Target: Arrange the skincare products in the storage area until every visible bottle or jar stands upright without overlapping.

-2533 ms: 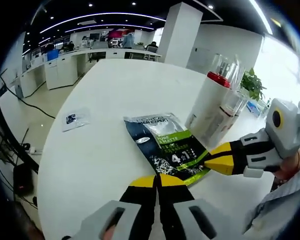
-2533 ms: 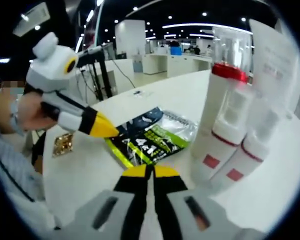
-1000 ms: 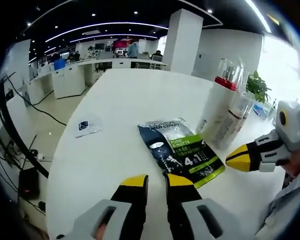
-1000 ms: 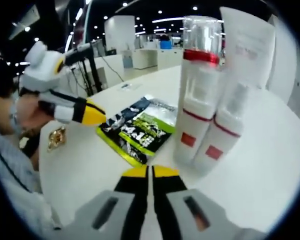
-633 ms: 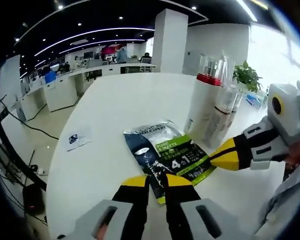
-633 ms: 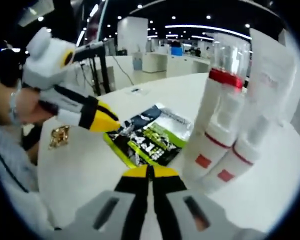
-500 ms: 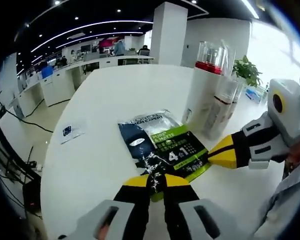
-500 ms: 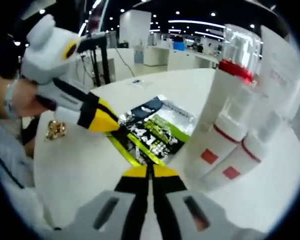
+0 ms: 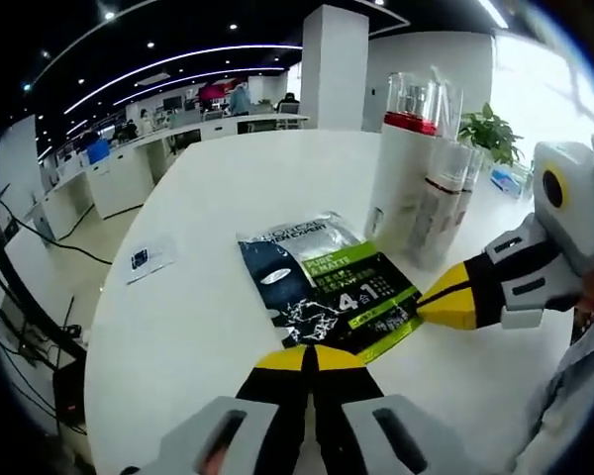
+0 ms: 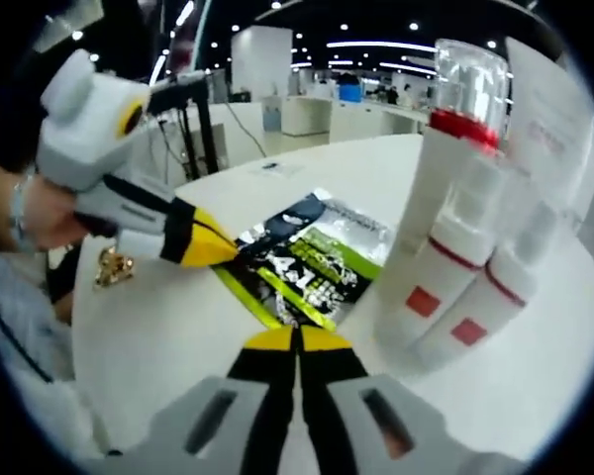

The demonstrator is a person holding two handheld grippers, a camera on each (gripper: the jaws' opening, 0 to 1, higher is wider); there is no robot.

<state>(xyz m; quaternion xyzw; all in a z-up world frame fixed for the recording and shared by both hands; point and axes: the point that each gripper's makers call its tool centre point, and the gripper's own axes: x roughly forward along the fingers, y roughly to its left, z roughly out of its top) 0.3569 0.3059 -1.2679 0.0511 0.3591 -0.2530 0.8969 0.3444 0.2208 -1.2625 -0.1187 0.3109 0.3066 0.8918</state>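
Flat sachet lies on white table, looks thin, floppy, slippery; pinch edge. Bottles stand right. Left gripper, right gripper: jaws closed, holding nothing.

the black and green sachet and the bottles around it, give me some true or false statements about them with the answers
1. The black and green sachet lies flat on the white table. True.
2. The red-collared bottle lies on its side. False: it stands upright beside the other white bottles.
3. The left gripper has its fingers together at the sachet's near edge. True.
4. The right gripper holds a bottle. False: its fingers are closed on nothing, with the bottles standing apart to one side.
5. A small white card lies on top of the sachet. False: it lies on the table well away from it.
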